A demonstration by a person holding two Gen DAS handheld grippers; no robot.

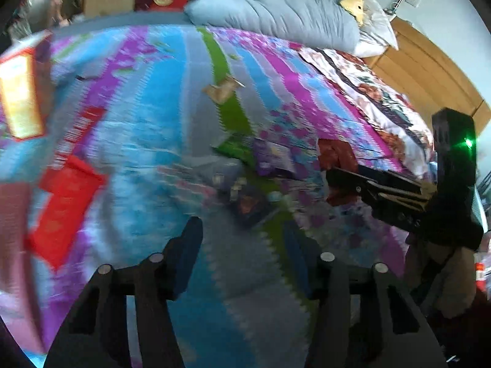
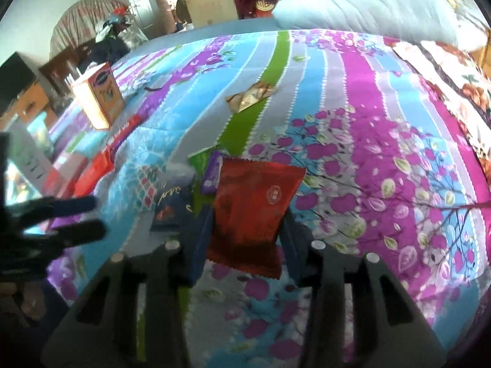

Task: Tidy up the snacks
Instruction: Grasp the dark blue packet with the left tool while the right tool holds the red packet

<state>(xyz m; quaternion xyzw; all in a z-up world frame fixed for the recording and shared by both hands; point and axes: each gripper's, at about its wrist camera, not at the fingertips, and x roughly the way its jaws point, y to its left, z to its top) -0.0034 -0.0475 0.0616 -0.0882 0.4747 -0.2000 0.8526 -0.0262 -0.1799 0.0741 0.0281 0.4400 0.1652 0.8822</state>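
In the right wrist view a red snack packet (image 2: pixel 254 202) sits between my right gripper's (image 2: pixel 247 242) fingers, which are shut on its sides. Behind and to its left lie a purple packet (image 2: pixel 211 173), a green packet (image 2: pixel 199 160) and a dark blue packet (image 2: pixel 172 211) on the striped bedspread (image 2: pixel 368 122). My left gripper (image 1: pixel 242 248) hangs open over the bedspread, nothing between its fingers, with the dark blue packet (image 1: pixel 248 207) just ahead. The left wrist view is blurred; it shows the right gripper (image 1: pixel 337 181) with the red packet (image 1: pixel 333 153).
A gold wrapper (image 2: pixel 251 95) lies farther back on the green stripe. An orange and white box (image 2: pixel 98 98) stands at the left, with red flat packs (image 2: pixel 92 171) nearer. A grey pillow (image 1: pixel 276 9) and a floral quilt (image 1: pixel 368 92) lie at the bed's far right.
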